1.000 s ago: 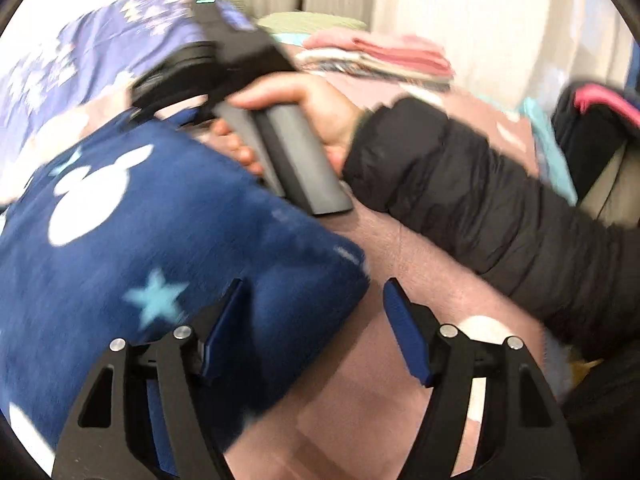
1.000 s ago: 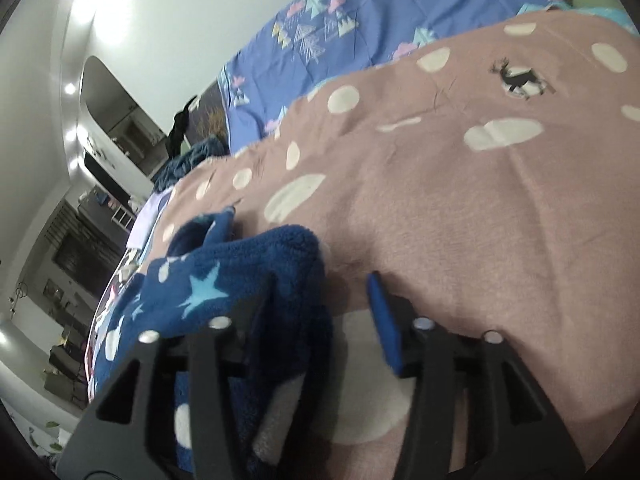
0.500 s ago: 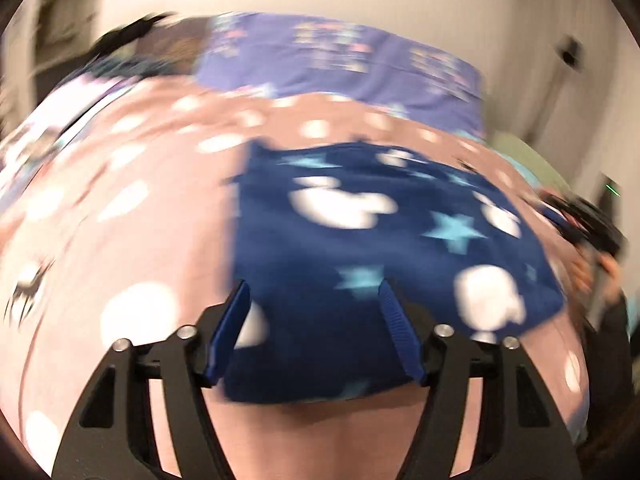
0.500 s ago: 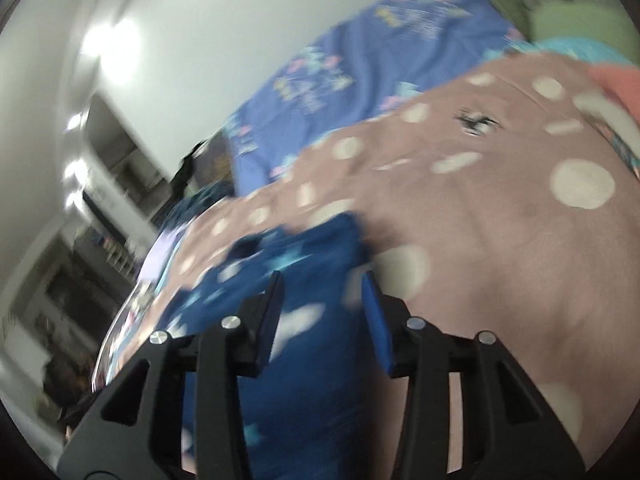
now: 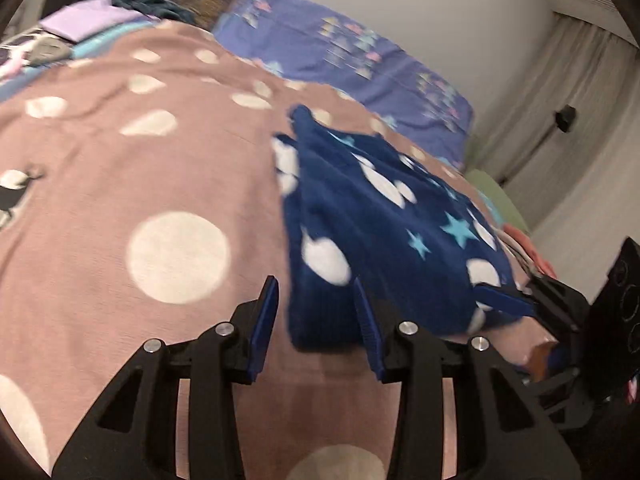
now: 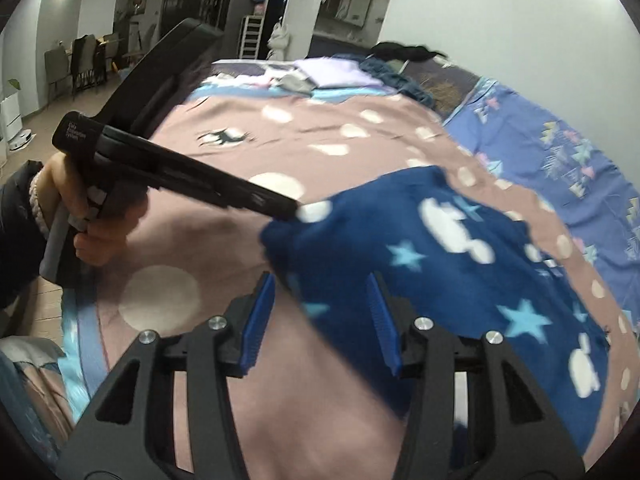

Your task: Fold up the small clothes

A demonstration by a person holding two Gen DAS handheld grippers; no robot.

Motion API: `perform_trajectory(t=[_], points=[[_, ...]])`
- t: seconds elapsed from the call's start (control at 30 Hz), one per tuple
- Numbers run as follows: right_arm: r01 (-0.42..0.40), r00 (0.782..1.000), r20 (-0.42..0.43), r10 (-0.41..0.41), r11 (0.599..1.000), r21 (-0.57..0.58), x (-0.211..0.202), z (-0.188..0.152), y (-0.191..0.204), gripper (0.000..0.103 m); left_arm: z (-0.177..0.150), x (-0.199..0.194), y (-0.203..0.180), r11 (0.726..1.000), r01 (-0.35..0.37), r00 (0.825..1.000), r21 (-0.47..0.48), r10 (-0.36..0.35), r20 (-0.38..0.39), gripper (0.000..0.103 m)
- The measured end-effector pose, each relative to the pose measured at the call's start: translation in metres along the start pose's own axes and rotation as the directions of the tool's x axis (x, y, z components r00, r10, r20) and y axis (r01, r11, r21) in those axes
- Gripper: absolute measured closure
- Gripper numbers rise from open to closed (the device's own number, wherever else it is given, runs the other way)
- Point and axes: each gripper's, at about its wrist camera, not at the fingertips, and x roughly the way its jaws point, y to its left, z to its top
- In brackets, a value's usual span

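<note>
The left gripper (image 5: 314, 312) is parted, its blue pads straddling the near left corner of the navy star-print garment (image 5: 384, 220) without pinching it. The right gripper (image 6: 320, 308) is likewise parted over the other near corner, with cloth lying between the pads but not clamped. A second ago both tools were beside a bunched-up garment; now it lies spread flatter on the pink dotted blanket (image 5: 120, 168), and each tool has swung round to a near corner. That suggests the next fold is about to be gripped. In the left view, a purple patterned sheet (image 5: 352, 52) lies at 1 o'clock and loose clothes (image 5: 80, 20) at 11, well apart. Nothing blocks the fold.
</note>
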Motion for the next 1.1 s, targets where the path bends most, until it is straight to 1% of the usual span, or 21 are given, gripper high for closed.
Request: perform_trajectory(t=[0.03, 0.1, 0.17, 0.2, 0.23, 0.3, 0.4, 0.47, 0.53, 0.6, 0.7, 0.77, 0.8, 0.83, 0.9, 0.93, 0.97, 1.0, 1.03, 1.07, 1.1], points=[[-0.002, 1.000, -0.013, 0.002, 1.000, 0.006, 0.004, 0.000, 0.001, 0.050, -0.001, 0.007, -0.001, 0.999, 0.032, 0.999, 0.013, -0.032, -0.028, 0.059], [0.017, 0.999, -0.040, -0.017, 1.000, 0.008, 0.010, -0.003, 0.002, 0.048, -0.003, 0.019, -0.003, 0.998, 0.047, 0.997, 0.036, -0.045, -0.065, 0.059], [0.036, 0.998, -0.061, -0.035, 0.999, 0.009, 0.013, -0.003, 0.000, 0.046, -0.002, 0.028, -0.003, 0.996, 0.067, 0.995, 0.059, -0.062, -0.083, 0.087], [0.047, 0.997, -0.067, -0.046, 0.999, 0.007, 0.013, -0.003, 0.001, 0.044, 0.000, 0.028, -0.002, 0.995, 0.088, 0.993, 0.054, -0.084, -0.079, 0.095], [0.057, 0.996, -0.069, -0.057, 0.998, 0.004, 0.012, -0.003, 0.004, 0.042, 0.002, 0.021, -0.001, 0.992, 0.113, 0.993, 0.051, -0.111, -0.048, 0.096], [0.070, 0.995, -0.063, -0.071, 0.997, -0.013, 0.008, -0.001, 0.011, 0.035, 0.001, 0.008, -0.001, 0.991, 0.118, 0.993, 0.066, -0.117, -0.018, 0.096], [0.060, 0.996, -0.071, -0.062, 0.997, -0.040, 0.018, -0.001, 0.024, 0.035, -0.010, 0.009, 0.001, 0.990, 0.089, 0.995, 0.106, -0.085, -0.048, 0.096], [0.075, 0.993, -0.091, -0.081, 0.995, -0.069, 0.032, -0.001, 0.031, 0.035, -0.021, 0.026, 0.009, 0.995, 0.070, 0.993, 0.070, -0.063, -0.101, 0.096], [0.109, 0.989, -0.091, -0.119, 0.988, -0.110, 0.041, 0.000, 0.041, 0.036, -0.018, 0.021, 0.013, 0.995, 0.093, 0.992, 0.040, -0.089, -0.093, 0.093], [0.148, 0.983, -0.079, -0.163, 0.974, -0.169, 0.050, 0.001, 0.052, 0.037, -0.015, 0.015, 0.014, 0.995, 0.085, 0.993, 0.051, -0.081, -0.083, 0.089], [0.189, 0.977, -0.062, -0.206, 0.958, -0.214, 0.059, 0.002, 0.058, 0.040, -0.004, 0.004, 0.019, 0.994, 0.094, 0.994, 0.056, -0.091, -0.054, 0.088], [0.210, 0.972, -0.052, -0.228, 0.951, -0.226, 0.066, 0.005, 0.060, 0.041, 0.018, 0.000, 0.022, 0.992, 0.116, 0.993, 0.051, -0.114, -0.033, 0.073], [0.221, 0.970, -0.048, -0.238, 0.947, -0.233, 0.069, 0.006, 0.061, 0.042, 0.034, 0.004, 0.022, 0.988, 0.143, 0.990, 0.056, -0.141, -0.030, 0.061], [0.234, 0.967, -0.042, -0.251, 0.942, -0.241, 0.072, 0.008, 0.062, 0.043, 0.045, 0.011, 0.021, 0.987, 0.144, 0.989, 0.067, -0.143, -0.026, 0.060], [0.277, 0.955, -0.029, -0.295, 0.922, -0.271, 0.082, 0.010, 0.065, 0.048, 0.074, 0.035, 0.019, 0.989, 0.123, 0.992, 0.078, -0.121, -0.033, 0.059], [0.292, 0.949, -0.036, -0.314, 0.914, -0.281, 0.087, 0.011, 0.065, 0.051, 0.086, 0.051, 0.020, 0.987, 0.145, 0.988, 0.067, -0.141, -0.055, 0.056], [0.298, 0.945, -0.049, -0.323, 0.913, -0.278, 0.094, 0.013, 0.064, 0.061, 0.098, 0.070, 0.023, 0.986, 0.160, 0.985, 0.039, -0.157, -0.077, 0.055], [0.304, 0.942, -0.056, -0.331, 0.912, -0.276, 0.097, 0.015, 0.064, 0.079, 0.107, 0.084, 0.026, 0.988, 0.157, 0.984, 0.013, -0.155, -0.093, 0.055], [0.314, 0.938, -0.059, -0.342, 0.909, -0.275, 0.098, 0.017, 0.064, 0.086, 0.119, 0.105, 0.033, 0.990, 0.136, 0.983, -0.031, -0.139, -0.116, 0.055], [0.312, 0.939, -0.071, -0.337, 0.919, -0.242, 0.095, 0.023, 0.063, 0.088, 0.127, 0.119, 0.039, 0.992, 0.104, 0.986, -0.073, -0.112, -0.121, 0.058], [0.290, 0.947, -0.086, -0.310, 0.938, -0.192, 0.090, 0.030, 0.060, 0.089, 0.132, 0.125, 0.045, 0.990, 0.094, 0.987, -0.104, -0.106, -0.118, 0.080]])
